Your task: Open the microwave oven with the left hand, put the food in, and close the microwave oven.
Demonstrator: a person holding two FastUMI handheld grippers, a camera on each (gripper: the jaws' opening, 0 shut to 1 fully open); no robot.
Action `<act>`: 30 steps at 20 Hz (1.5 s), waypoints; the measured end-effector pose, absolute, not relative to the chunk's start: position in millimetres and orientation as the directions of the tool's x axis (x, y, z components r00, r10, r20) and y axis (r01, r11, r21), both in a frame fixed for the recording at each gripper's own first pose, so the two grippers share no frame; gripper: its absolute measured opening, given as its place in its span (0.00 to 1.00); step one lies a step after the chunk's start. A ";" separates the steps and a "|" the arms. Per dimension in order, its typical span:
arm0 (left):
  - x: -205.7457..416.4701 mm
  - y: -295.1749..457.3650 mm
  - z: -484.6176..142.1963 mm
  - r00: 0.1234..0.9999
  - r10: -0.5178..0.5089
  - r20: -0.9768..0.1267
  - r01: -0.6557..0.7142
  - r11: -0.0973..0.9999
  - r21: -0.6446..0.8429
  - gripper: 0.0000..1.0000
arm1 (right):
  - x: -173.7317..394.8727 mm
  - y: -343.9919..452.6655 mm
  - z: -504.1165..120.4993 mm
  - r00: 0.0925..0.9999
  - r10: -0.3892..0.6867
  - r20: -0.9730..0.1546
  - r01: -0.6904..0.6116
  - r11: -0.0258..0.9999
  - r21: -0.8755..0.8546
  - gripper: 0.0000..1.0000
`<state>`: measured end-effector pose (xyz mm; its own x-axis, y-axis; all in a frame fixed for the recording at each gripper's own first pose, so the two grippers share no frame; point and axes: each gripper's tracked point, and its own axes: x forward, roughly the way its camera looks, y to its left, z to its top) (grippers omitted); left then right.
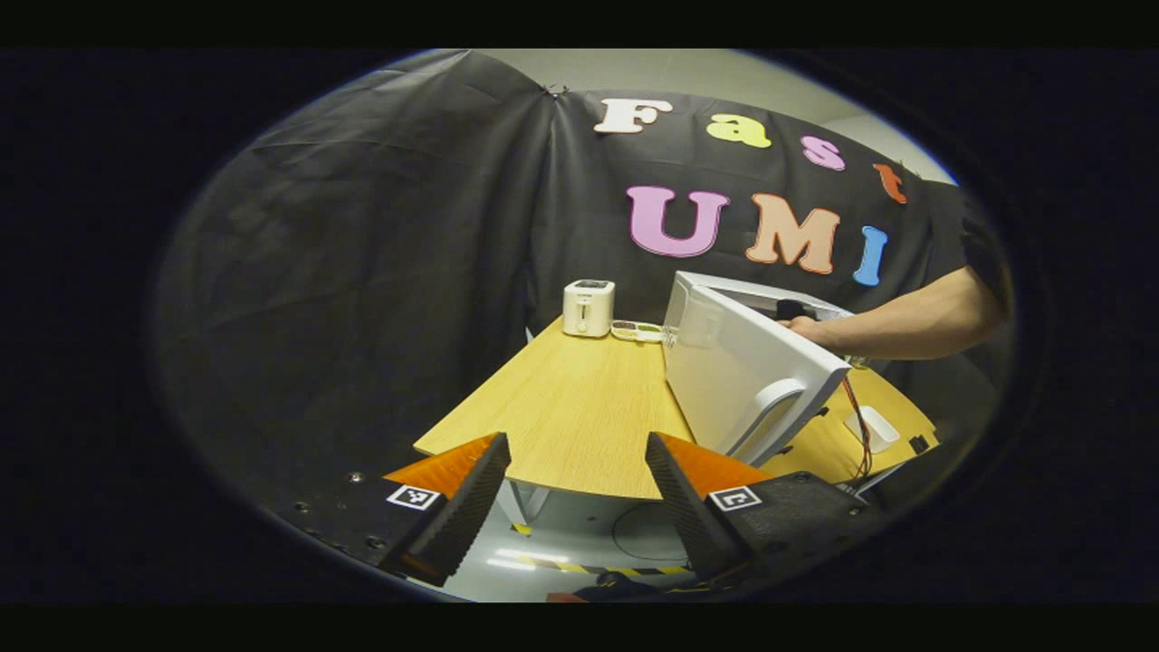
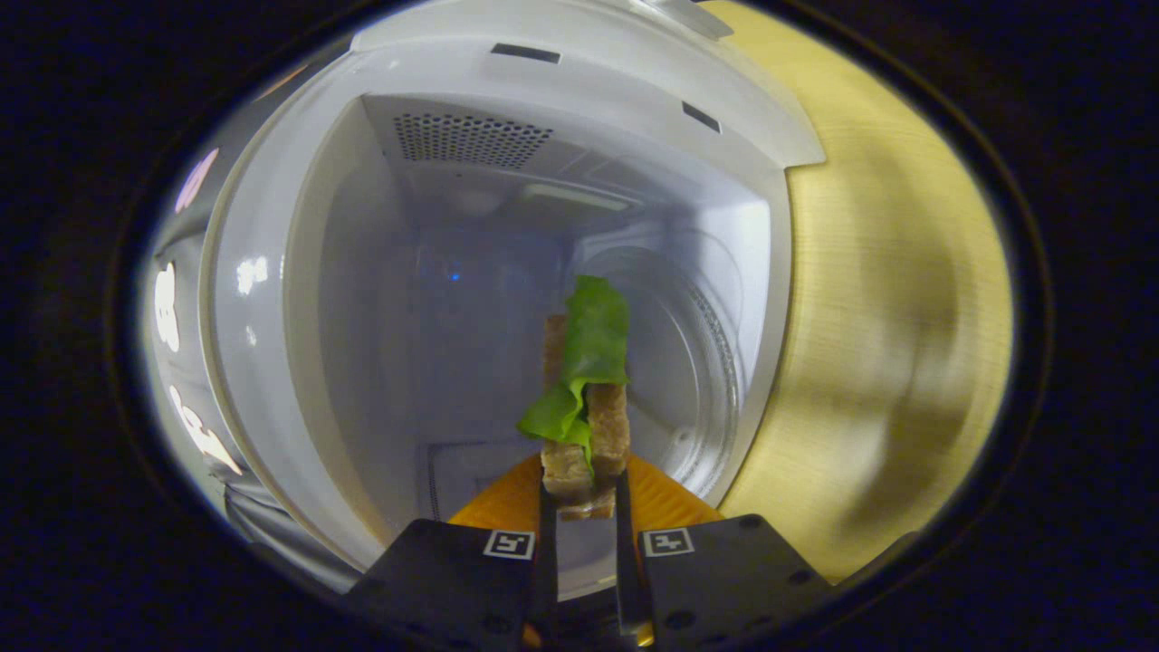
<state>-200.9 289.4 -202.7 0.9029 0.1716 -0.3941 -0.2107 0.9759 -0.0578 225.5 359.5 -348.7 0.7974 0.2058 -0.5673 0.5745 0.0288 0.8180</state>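
Jaws of the right gripper (image 2: 580, 507) pinched the sandwich (image 2: 584, 407) at frame centre, inside the microwave (image 2: 507, 163); the left gripper (image 1: 575, 493) hung spread. Loose lettuce might snag and fall

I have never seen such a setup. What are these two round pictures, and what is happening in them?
A person holds a two-finger claw in each hand; a camera rides on each. The left gripper view shows the left claw open, back from the wooden table. On the table stand a microwave with its door open, and a toaster. The person's arm reaches into the oven. The right gripper view looks into the oven cavity: the right claw is shut on a sandwich with green lettuce.
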 end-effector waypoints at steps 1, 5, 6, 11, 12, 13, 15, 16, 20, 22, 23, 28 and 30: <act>-199.5 288.6 -201.8 0.904 0.170 -0.393 -0.208 0.976 -0.057 0.92 | 225.7 359.0 -350.9 0.797 0.203 -0.569 0.575 0.032 0.817 0.28; -196.1 284.0 -205.0 0.903 0.155 -0.401 -0.189 0.981 -0.047 0.92 | 220.7 351.8 -364.1 0.763 0.195 -0.616 0.615 0.076 0.785 0.42; -193.7 283.4 -205.1 0.903 0.152 -0.401 -0.186 0.981 -0.048 0.92 | 220.7 351.3 -366.3 0.762 0.195 -0.618 0.613 0.091 0.785 0.55; -184.0 276.2 -201.4 0.913 0.134 -0.386 -0.166 0.985 -0.049 0.93 | 216.1 342.5 -361.3 0.737 0.194 -0.648 0.645 0.085 0.759 0.97; -182.8 274.2 -202.9 0.913 0.131 -0.387 -0.163 0.985 -0.051 0.92 | 213.3 341.4 -361.3 0.726 0.199 -0.658 0.654 0.096 0.751 0.98; -181.4 271.9 -201.8 0.914 0.128 -0.386 -0.161 0.985 -0.054 0.92 | 210.6 341.6 -360.7 0.717 0.209 -0.665 0.660 0.102 0.744 0.98; -180.5 269.1 -200.4 0.916 0.122 -0.382 -0.156 0.986 -0.058 0.93 | 204.4 345.7 -357.0 0.693 0.241 -0.679 0.678 0.101 0.728 0.98; -180.6 267.8 -201.2 0.916 0.121 -0.382 -0.154 0.986 -0.057 0.92 | 201.8 348.8 -356.0 0.680 0.260 -0.686 0.689 0.096 0.719 0.98; -177.6 263.0 -199.5 0.919 0.116 -0.376 -0.150 0.987 -0.063 0.88 | 190.9 343.5 -346.5 0.672 0.271 -0.689 0.687 0.120 0.717 0.98; -176.0 259.5 -201.1 0.920 0.109 -0.376 -0.144 0.987 -0.068 0.92 | 185.6 337.8 -338.8 0.685 0.270 -0.677 0.669 0.137 0.731 0.98; -174.7 257.9 -200.0 0.921 0.106 -0.374 -0.140 0.988 -0.065 0.92 | 181.8 334.4 -333.3 0.693 0.269 -0.669 0.655 0.153 0.740 0.93; -167.8 252.0 -195.9 0.928 0.100 -0.360 -0.123 0.992 -0.040 0.93 | 148.5 306.8 -304.7 0.745 0.259 -0.615 0.544 0.298 0.785 0.98; -161.4 247.0 -194.8 0.930 0.092 -0.357 -0.111 0.993 -0.032 0.88 | 133.9 286.1 -298.3 0.781 0.233 -0.579 0.437 0.459 0.774 0.98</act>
<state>-161.4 247.0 -194.8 0.9297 0.0923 -0.3567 -0.1110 0.9933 -0.0325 133.9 286.1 -298.3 0.7810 0.2334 -0.5792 0.4366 0.4590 0.7737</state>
